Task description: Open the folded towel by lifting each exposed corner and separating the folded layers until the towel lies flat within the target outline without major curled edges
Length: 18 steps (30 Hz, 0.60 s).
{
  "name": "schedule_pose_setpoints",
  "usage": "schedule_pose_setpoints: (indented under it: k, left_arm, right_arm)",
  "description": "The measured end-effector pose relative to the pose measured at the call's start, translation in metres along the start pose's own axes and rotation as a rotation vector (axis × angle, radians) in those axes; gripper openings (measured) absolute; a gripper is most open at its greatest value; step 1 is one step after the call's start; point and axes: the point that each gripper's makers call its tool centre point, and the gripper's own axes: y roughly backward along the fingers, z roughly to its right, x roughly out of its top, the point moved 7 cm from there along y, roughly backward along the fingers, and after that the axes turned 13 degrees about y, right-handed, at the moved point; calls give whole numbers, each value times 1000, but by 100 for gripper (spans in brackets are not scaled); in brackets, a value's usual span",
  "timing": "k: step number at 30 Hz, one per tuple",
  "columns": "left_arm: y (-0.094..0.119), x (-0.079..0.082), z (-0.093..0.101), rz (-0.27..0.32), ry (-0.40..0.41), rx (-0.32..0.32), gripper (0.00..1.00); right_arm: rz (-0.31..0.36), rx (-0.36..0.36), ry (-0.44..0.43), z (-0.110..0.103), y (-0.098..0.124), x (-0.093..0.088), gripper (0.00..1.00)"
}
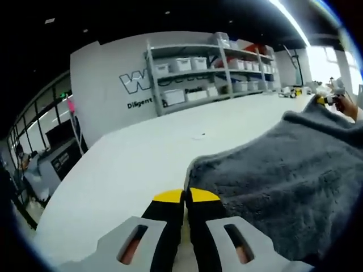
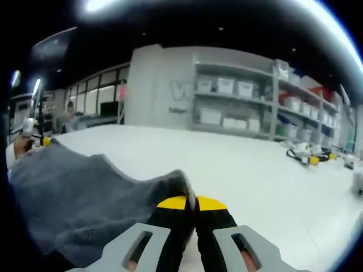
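A broad white table (image 1: 170, 141) runs toward a grey wall with large lettering (image 1: 136, 84). In front of that wall stands a metal shelving rack (image 1: 215, 71) loaded with white storage bins (image 1: 182, 64). To the left of the rack in the left gripper view are dark-framed windows (image 1: 45, 119). In the right gripper view small yellow-and-white gear (image 2: 303, 152) lies on the table below the rack's right end.

The grey towel (image 1: 283, 175) is a plush, fuzzy cloth, raised off the table and stretched between the two grippers, sagging in the middle. In the left gripper view it spreads to the right of the left gripper (image 1: 186, 195), whose yellow-tipped jaws are pressed together at the towel's near corner, seemingly pinching its edge. In the right gripper view the towel (image 2: 85, 198) spreads to the left of the right gripper (image 2: 191, 202), whose jaws are clamped on the towel's corner, which bunches over the left jaw.
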Motion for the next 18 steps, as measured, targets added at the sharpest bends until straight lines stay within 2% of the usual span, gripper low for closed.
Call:
schedule_pose_setpoints:
  k: [18]
  left_arm:
    - [10,-5,-21,-10,-19,23,2]
  right_arm:
    - [-19,-6,34,-3,0,0,0]
